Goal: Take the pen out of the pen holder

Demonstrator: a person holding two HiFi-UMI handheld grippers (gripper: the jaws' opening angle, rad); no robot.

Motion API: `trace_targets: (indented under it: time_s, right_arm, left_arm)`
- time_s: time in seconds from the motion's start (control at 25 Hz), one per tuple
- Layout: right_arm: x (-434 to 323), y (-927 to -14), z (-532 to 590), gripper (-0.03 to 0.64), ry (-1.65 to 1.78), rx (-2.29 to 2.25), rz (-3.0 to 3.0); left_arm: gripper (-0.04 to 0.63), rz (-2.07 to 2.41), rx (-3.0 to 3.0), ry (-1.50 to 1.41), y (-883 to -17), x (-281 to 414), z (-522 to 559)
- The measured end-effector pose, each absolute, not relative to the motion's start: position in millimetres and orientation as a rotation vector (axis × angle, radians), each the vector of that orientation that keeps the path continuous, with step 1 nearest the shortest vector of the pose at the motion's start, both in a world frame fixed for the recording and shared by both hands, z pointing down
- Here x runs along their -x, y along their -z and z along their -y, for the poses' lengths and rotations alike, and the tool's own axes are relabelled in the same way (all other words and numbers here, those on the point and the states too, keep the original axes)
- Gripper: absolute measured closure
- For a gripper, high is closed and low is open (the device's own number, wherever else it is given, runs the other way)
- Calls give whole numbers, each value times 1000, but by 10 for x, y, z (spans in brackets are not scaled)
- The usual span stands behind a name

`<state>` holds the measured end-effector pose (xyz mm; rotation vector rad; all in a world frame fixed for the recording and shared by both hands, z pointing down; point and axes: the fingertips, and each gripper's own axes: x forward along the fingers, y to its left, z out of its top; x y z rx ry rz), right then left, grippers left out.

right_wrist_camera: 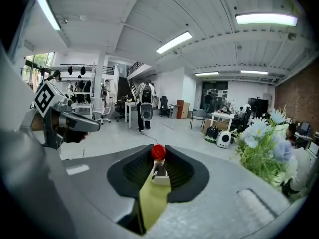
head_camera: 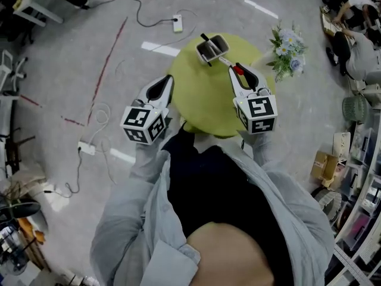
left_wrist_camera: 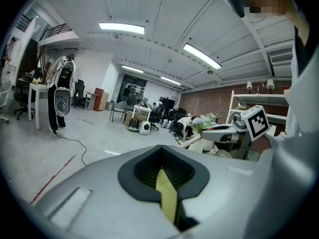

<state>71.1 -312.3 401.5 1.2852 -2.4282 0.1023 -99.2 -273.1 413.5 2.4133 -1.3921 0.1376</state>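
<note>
A pale mesh pen holder (head_camera: 215, 43) stands at the far side of the round yellow-green table (head_camera: 202, 109), with a dark pen (head_camera: 205, 40) sticking out of it. My right gripper (head_camera: 238, 70) hovers just in front of the holder, shut on a white pen with a red cap (head_camera: 237, 69). In the right gripper view that pen (right_wrist_camera: 158, 153) sits upright between the black pads (right_wrist_camera: 187, 173). My left gripper (head_camera: 162, 89) hangs over the table's left edge, and its jaws (left_wrist_camera: 164, 183) are together with nothing in them.
A bunch of pale blue and white flowers (head_camera: 287, 49) stands at the table's right rim, close to my right gripper. Power strips (head_camera: 177, 22) and cables (head_camera: 86, 149) lie on the grey floor to the left. Seated people (head_camera: 357, 46) and shelves fill the right side.
</note>
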Motion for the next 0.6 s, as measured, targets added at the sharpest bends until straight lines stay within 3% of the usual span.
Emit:
trace_targets:
  time_s: [0.6]
  right_arm:
    - [-1178, -3666, 2369, 545, -51, -1336, 2514]
  left_arm:
    - [578, 1502, -2405, -107, -3956, 768, 2062]
